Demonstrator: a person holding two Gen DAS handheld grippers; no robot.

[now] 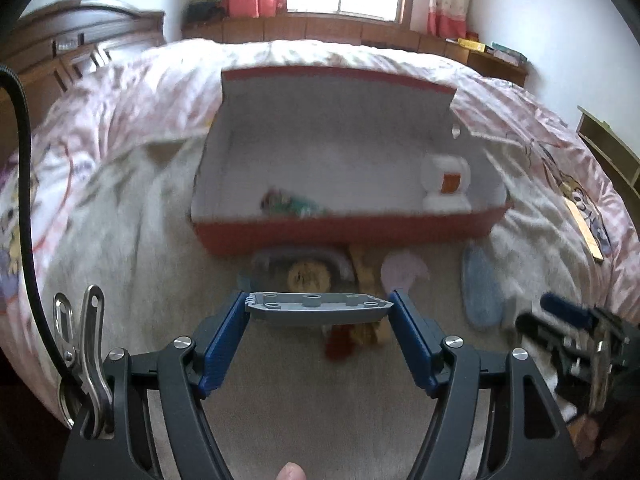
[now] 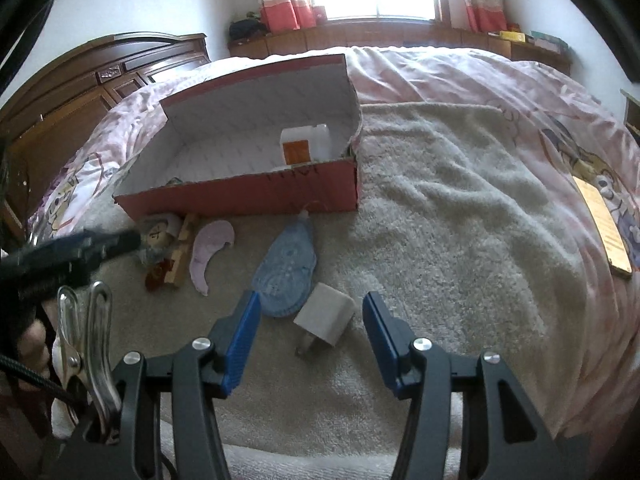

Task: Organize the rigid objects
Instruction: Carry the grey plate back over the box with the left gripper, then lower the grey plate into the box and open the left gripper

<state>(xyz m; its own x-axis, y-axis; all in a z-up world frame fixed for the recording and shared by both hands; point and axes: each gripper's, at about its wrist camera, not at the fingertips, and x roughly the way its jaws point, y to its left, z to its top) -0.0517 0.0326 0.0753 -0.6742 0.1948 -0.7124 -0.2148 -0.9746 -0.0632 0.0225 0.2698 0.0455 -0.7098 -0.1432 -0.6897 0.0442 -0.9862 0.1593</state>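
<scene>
My left gripper (image 1: 318, 306) is shut on a flat grey studded building brick (image 1: 316, 307), held above the towel in front of the red cardboard box (image 1: 340, 236). The box holds a white bottle with an orange label (image 1: 446, 184) and a small colourful toy (image 1: 288, 204). My right gripper (image 2: 312, 312) is open, with a white plug adapter (image 2: 326, 314) lying on the towel between its fingers. A blue correction-tape dispenser (image 2: 286, 272), a pink curved piece (image 2: 210, 250), a wooden clip (image 2: 182, 250) and a small figure (image 2: 158, 234) lie before the box (image 2: 240, 196).
A grey towel (image 2: 440, 240) covers the pink bedspread (image 2: 540, 92). A tan wooden slat (image 2: 604, 226) lies at the right bed edge. A dark wooden headboard (image 2: 100, 80) stands left, and a window ledge is behind.
</scene>
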